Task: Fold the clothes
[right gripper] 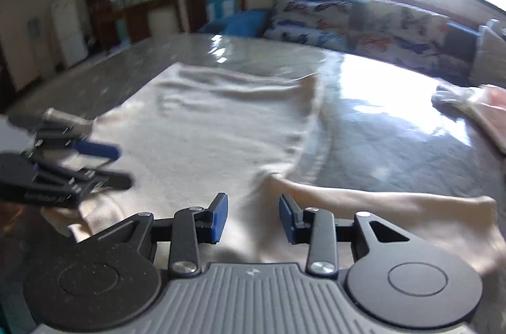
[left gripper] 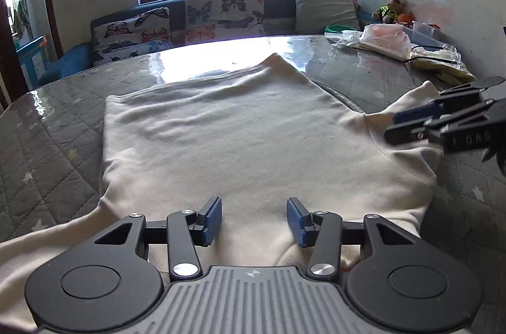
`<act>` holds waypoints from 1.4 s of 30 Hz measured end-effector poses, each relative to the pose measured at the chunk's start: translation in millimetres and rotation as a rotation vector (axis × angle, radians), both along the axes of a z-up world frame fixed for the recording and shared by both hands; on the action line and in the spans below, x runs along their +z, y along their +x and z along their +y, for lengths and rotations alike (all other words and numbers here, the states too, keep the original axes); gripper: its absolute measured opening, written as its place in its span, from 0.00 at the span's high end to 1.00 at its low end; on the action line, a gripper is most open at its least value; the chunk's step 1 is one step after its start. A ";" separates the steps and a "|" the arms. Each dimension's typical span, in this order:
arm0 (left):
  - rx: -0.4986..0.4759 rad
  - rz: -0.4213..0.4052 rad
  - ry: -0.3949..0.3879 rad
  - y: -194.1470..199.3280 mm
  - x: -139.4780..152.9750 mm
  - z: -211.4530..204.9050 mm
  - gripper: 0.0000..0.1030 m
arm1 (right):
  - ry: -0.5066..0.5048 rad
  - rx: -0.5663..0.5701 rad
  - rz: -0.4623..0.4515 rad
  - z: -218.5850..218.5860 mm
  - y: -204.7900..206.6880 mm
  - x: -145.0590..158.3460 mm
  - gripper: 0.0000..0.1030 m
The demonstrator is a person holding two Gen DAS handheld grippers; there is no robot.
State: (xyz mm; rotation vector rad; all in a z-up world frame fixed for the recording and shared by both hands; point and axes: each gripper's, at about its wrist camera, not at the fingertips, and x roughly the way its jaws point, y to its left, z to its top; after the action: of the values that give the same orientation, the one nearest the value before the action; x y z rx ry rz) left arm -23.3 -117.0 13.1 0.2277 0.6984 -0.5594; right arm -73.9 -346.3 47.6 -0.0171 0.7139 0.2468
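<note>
A cream long-sleeved top (left gripper: pixel 240 131) lies spread flat on the quilted table (left gripper: pixel 47 125), body towards the window. My left gripper (left gripper: pixel 254 221) is open and empty, just above the near end of the top. My right gripper (right gripper: pixel 253 218) is open and empty over the top's right shoulder; one sleeve (right gripper: pixel 395 204) stretches out to its right. The right gripper also shows in the left wrist view (left gripper: pixel 411 125) at the right edge, above the sleeve. The left gripper shows blurred in the right wrist view (right gripper: pixel 95 163), at the left. The top also fills the right wrist view (right gripper: pixel 205 119).
Plastic bags and packets (left gripper: pixel 389 41) lie at the table's far right corner, also in the right wrist view (right gripper: pixel 474 103). A sofa with butterfly cushions (left gripper: pixel 221 11) runs behind the table under the window. The table top is glossy with glare.
</note>
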 end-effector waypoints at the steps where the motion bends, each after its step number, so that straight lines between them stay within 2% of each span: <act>1: 0.002 0.000 -0.001 -2.2 0.6 0.2 0.52 | -0.005 -0.047 -0.008 -10.7 -2.9 -0.3 0.65; 4: 0.000 -0.007 0.002 -8.6 2.3 -1.2 0.52 | -0.023 -0.188 -0.019 -43.4 -9.0 -3.3 0.65; 10: -0.070 -0.037 -0.005 -24.8 15.4 -11.1 0.51 | -0.051 -0.480 -0.047 -120.7 -23.6 -6.4 0.63; 12: -0.126 -0.045 -0.024 -33.5 21.6 -18.7 0.49 | -0.065 -0.535 -0.049 -135.1 -26.2 -7.2 0.56; 14: -0.191 -0.047 -0.030 -44.6 24.9 -28.8 0.49 | -0.066 -0.582 -0.039 -146.9 -27.0 -9.5 0.55; 17: -0.291 -0.067 -0.011 -63.0 23.1 -46.4 0.48 | -0.035 -0.618 -0.013 -158.7 -28.1 -14.3 0.55; 20: -0.338 -0.084 0.026 -71.0 16.2 -59.6 0.48 | 0.006 -0.634 -0.005 -162.7 -30.7 -17.5 0.57; 21: -0.347 -0.083 0.036 -71.3 13.6 -62.9 0.48 | 0.010 -0.633 -0.006 -162.7 -31.0 -17.4 0.61; 22: -0.351 -0.077 0.042 -70.2 11.1 -65.0 0.48 | 0.012 -0.633 -0.007 -162.8 -31.1 -17.4 0.72; 24: -0.362 -0.059 0.053 -66.9 5.8 -67.6 0.49 | 0.019 -0.630 -0.007 -161.6 -30.0 -16.9 0.76; 25: -0.365 -0.057 0.059 -66.2 3.3 -68.5 0.53 | 0.019 -0.631 -0.008 -161.2 -30.0 -16.8 0.81; 27: -0.370 -0.062 0.061 -65.5 -0.1 -69.4 0.57 | 0.019 -0.634 -0.010 -161.1 -30.4 -16.8 0.85; 29: -0.373 -0.052 0.050 -63.8 -0.1 -68.9 0.79 | 0.007 -0.643 -0.024 -159.8 -31.8 -15.5 0.92; 32: -0.380 -0.037 0.040 -61.8 0.7 -66.2 0.89 | -0.019 -0.655 -0.040 -158.8 -35.7 -12.9 0.95; 42: -0.435 0.035 -0.025 -70.0 2.5 -48.5 0.91 | -0.127 -0.684 -0.052 -151.1 -64.2 -10.6 0.96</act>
State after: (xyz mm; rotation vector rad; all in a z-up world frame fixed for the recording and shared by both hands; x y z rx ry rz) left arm -93.2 -165.5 15.7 0.3508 0.6776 -0.9887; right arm -138.2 -497.5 37.0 0.0984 0.6449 -0.4525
